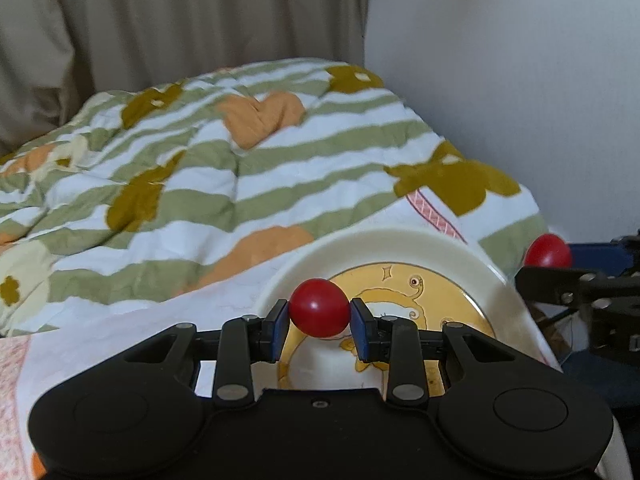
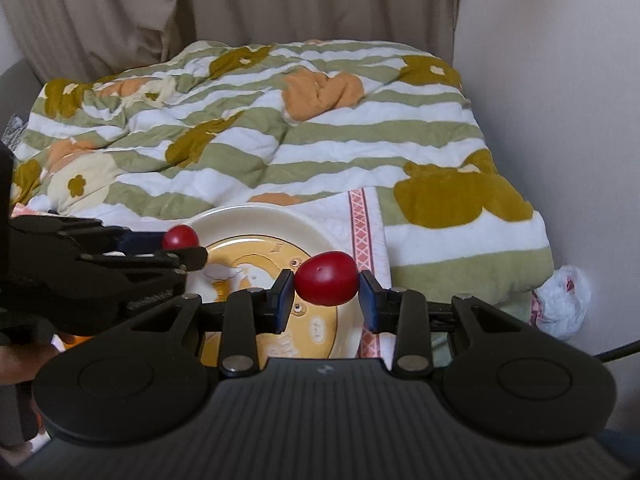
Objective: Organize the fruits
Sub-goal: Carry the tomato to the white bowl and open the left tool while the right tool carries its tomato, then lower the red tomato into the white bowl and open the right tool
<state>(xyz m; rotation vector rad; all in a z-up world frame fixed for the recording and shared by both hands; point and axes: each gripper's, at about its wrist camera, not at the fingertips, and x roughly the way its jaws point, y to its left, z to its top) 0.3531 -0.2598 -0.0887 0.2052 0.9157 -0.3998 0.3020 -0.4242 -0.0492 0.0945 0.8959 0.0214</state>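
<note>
My left gripper (image 1: pixel 319 314) is shut on a round red tomato (image 1: pixel 319 307), held above a cream plate (image 1: pixel 360 242) with a yellow cartoon print. My right gripper (image 2: pixel 326 288) is shut on a larger, egg-shaped red tomato (image 2: pixel 327 278) over the right part of the same plate (image 2: pixel 256 220). In the left wrist view the right gripper's tomato (image 1: pixel 547 251) shows at the right edge, beyond the plate's rim. In the right wrist view the left gripper's tomato (image 2: pixel 180 237) hangs over the plate's left rim. The plate holds no fruit that I can see.
The plate rests on a white quilted cloth with a pink band (image 2: pixel 362 224) on a bed. A striped green, white and orange blanket (image 2: pixel 280 128) is bunched behind it. Beige curtains (image 2: pixel 240 4) and a white wall (image 1: pixel 520 80) close the back. A white plastic bag (image 2: pixel 564 300) lies at the right.
</note>
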